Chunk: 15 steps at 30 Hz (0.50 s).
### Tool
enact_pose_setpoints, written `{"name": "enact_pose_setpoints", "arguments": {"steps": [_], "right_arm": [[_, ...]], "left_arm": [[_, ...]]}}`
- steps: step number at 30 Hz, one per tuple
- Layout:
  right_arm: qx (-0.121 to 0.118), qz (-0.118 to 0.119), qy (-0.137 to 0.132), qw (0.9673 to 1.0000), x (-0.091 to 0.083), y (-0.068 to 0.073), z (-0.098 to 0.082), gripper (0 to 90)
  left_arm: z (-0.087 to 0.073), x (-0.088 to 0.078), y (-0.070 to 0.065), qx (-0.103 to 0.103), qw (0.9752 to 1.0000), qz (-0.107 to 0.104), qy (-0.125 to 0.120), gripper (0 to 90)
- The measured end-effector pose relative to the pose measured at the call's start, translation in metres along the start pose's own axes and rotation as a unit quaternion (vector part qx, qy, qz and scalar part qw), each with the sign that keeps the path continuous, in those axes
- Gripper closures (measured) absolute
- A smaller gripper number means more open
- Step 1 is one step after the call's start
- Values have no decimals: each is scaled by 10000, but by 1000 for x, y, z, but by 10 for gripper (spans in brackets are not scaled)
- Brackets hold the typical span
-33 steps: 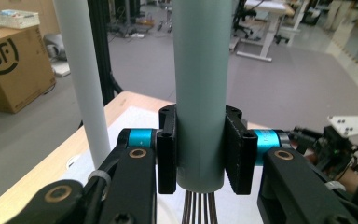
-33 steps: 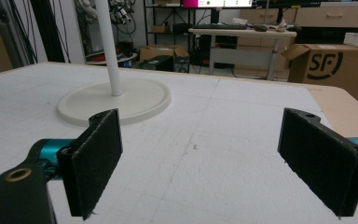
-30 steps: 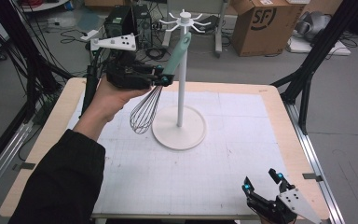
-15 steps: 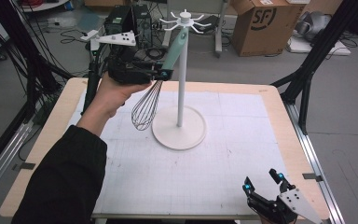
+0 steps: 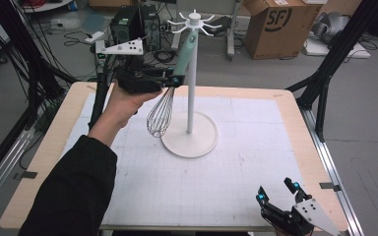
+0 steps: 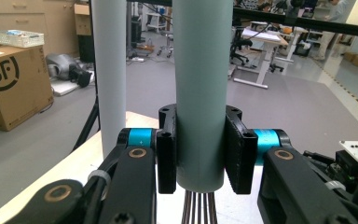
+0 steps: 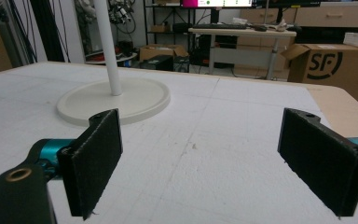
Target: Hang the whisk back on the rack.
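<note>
Our left claw [image 5: 173, 80] squeezes the whisk [image 5: 165, 105] by its stiff green handle, up beside the white stand [image 5: 191, 93]. It looks light; its thin wires could bend. Our right claw [image 5: 278, 191] waits open over the tabletop [image 5: 256, 142].

The whisk [image 5: 170, 93] has a matt, smooth green plastic handle and thin bright metal wires. The stand [image 5: 191, 132] is matt off-white, smooth plastic by its look. The counter [image 5: 295, 123] has a pale wood edge (its white gridded cover looks rough). Right gripper [image 7: 214, 168] pads [image 7: 98, 158]: coarse black, matt.
</note>
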State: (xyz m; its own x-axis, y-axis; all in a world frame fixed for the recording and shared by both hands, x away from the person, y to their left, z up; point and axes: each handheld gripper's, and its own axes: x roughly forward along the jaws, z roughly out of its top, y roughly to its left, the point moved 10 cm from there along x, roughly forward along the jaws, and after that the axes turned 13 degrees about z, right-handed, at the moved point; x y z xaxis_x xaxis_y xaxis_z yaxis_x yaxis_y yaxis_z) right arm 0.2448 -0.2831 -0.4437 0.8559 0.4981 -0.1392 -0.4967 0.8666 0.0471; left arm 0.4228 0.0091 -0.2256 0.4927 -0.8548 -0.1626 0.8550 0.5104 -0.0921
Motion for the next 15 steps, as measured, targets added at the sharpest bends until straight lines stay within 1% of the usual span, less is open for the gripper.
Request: {"name": "enact_pose_setpoints", "arguments": {"steps": [4, 8, 9, 10, 12, 13, 15], "right_arm": [[5, 4, 5, 10000, 0, 0, 0, 127], [2, 3, 5, 10000, 0, 0, 0, 127], [-4, -3, 5, 10000, -1, 0, 0, 127], [9, -3, 1, 10000, -1, 0, 0, 129], [-13, -28, -47, 10000, -2, 0, 2, 133], [-27, -46, -67, 10000, -3, -1, 2, 134], [-18, -53, -74, 10000, -3, -1, 3, 134]], "left_arm": [[0, 1, -1, 0, 10000, 0, -10, 694], [-1, 4, 2, 40, 9999, 121, -31, 688], [0, 4, 3, 15, 9998, 155, -78, 682], [1, 4, 4, -50, 9997, 153, -162, 658], [0, 4, 7, -176, 9994, 179, -245, 635], [-1, 3, 9, -137, 9994, 219, -243, 622], [-3, 2, 12, -251, 9990, 209, -309, 588]]}}
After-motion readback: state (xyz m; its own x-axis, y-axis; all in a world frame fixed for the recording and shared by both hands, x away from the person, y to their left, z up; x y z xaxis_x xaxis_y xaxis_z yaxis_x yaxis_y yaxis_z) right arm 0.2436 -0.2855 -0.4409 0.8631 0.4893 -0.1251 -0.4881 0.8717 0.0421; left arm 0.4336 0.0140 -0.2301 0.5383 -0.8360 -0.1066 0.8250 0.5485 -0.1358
